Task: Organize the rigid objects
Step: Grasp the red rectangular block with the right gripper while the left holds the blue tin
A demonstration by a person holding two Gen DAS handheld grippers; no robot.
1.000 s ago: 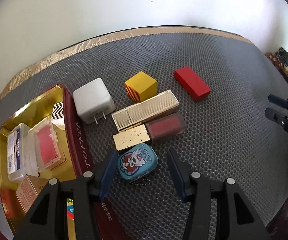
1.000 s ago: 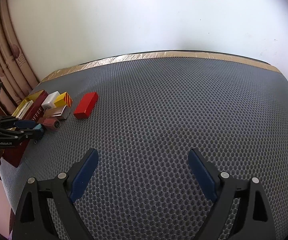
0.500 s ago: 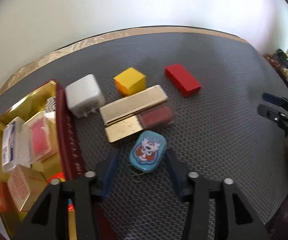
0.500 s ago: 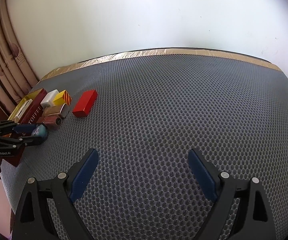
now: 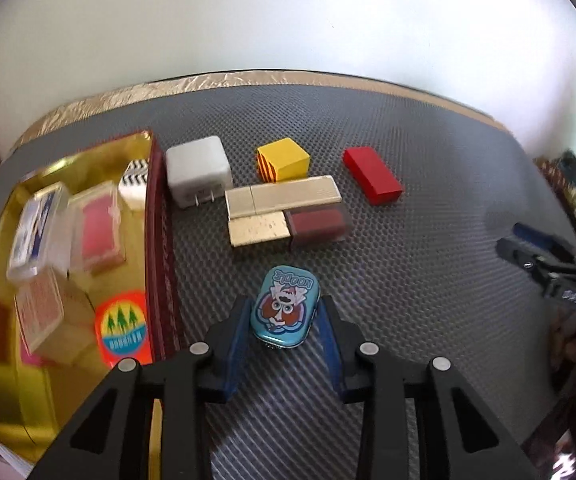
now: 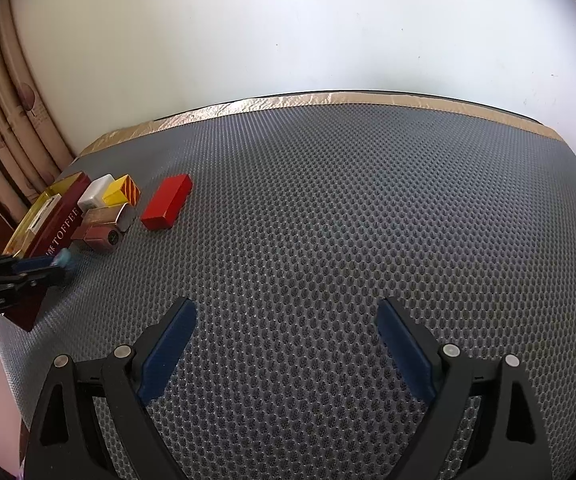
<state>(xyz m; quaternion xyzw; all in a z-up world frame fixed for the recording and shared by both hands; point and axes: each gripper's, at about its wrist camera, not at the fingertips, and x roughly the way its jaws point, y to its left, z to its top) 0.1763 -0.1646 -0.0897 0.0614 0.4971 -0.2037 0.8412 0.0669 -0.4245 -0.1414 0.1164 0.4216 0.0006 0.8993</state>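
Observation:
My left gripper (image 5: 285, 314) is shut on a small blue cartoon tin (image 5: 285, 306) and holds it above the grey mat, beside the gold toffee tin (image 5: 155, 216). On the mat lie a white charger (image 5: 197, 170), a yellow cube (image 5: 283, 159), a red box (image 5: 372, 175), a long gold box (image 5: 283, 199), a small gold block (image 5: 259, 230) and a dark red case (image 5: 318, 225). My right gripper (image 6: 285, 344) is open and empty over bare mat. In the right wrist view the left gripper (image 6: 47, 268) shows with the blue tin (image 6: 63, 260).
The toffee tin holds several card boxes (image 5: 95, 224) and a round orange sticker (image 5: 121, 326). The table's gold edge (image 5: 207, 82) runs along a white wall. The right gripper (image 5: 544, 256) shows at the right of the left wrist view. Curtains (image 6: 3, 132) hang at far left.
My left gripper closed on the blue tin and lifted it back from the cluster of objects. The right gripper stayed put.

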